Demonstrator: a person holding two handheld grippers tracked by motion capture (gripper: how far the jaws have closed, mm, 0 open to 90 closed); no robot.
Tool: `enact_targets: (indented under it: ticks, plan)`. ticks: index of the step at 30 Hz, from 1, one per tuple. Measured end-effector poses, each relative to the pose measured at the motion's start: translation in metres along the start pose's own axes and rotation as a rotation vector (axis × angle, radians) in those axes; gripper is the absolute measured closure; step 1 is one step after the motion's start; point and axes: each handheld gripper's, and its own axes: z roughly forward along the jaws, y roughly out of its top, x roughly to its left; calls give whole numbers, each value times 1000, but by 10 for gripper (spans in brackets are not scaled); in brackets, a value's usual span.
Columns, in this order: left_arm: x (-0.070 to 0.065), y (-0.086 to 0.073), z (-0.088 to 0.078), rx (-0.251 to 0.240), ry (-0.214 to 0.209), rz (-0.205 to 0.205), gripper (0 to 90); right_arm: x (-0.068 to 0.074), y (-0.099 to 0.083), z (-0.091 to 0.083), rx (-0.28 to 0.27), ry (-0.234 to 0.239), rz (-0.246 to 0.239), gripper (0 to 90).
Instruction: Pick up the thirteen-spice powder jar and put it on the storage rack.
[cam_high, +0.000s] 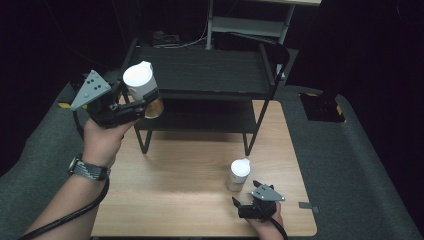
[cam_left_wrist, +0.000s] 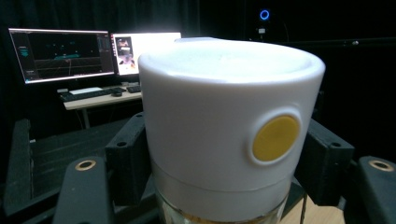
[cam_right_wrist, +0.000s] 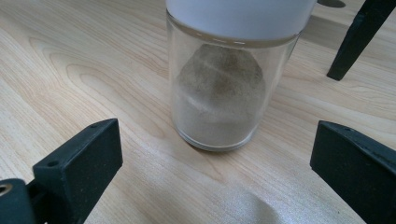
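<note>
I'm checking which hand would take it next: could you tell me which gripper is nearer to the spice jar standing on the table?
Right. The right gripper sits just short of the standing jar, jaws open. The left gripper is raised near the shelf rack, clamping another jar.

Room dark, overhead light falls on the desk (cam_high: 190, 190) alone; surroundings go black. White lid (cam_left_wrist: 224, 107) close up is soft and slightly blown out. Monitor (cam_left_wrist: 140, 44) glares. Glass jar (cam_right_wrist: 219, 93) sharp, faint shadow toward desk's near edge.

High view overhead; gripper views close — jar-level.
</note>
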Motion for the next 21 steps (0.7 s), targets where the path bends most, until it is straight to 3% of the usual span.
enact_targets:
  ticks: [5,21]
  plan:
    - [0,11,9,-4,27,21,304,0,0,0,-2,-1,2,18]
    - [3,27,38,-14,62,22,304,-1,-2,-1,-8,1,10,17]
